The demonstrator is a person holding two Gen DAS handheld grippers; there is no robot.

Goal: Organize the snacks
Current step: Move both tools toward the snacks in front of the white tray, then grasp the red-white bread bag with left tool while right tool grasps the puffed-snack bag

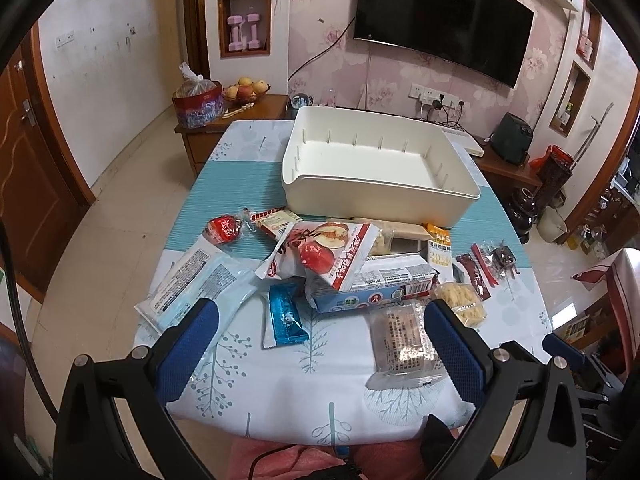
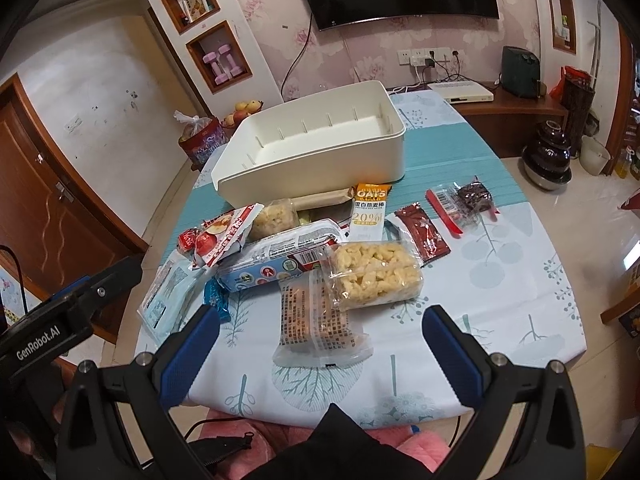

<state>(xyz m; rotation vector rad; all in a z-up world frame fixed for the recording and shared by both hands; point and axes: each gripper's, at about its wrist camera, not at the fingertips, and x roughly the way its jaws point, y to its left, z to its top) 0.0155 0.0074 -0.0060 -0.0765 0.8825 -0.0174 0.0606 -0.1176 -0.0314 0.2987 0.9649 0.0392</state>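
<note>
Snacks before sorting. My left claw [image 1: 318,326] hangs released over the near edge of the table [image 1: 280,400], its blue pads spread wide with nothing between them; my right claw [image 2: 322,334] hangs alike, released and empty, beside it.

The white bin [image 1: 380,168] stands at the far end of the table with its low front lip turned toward me, so, as I judge, packets can go in over that lip. Its floor is bare; I take it that the sorting has not begun.

The snacks lie in a loose heap between the bin and the near edge. The apple-print bag [image 1: 324,256] rests tilted on top of the long blue-and-white pack [image 1: 372,288], so it should come off first. The blue foil bar [image 1: 284,316] and the clear wrapped cake [image 2: 320,320] lie flat and nearest me. The yellow puffed block [image 2: 374,276] overlaps the cake's far end. The oat bar [image 2: 370,212] touches the bin's front wall. Dark red sachets [image 2: 424,236] lie apart toward the right edge.
</note>
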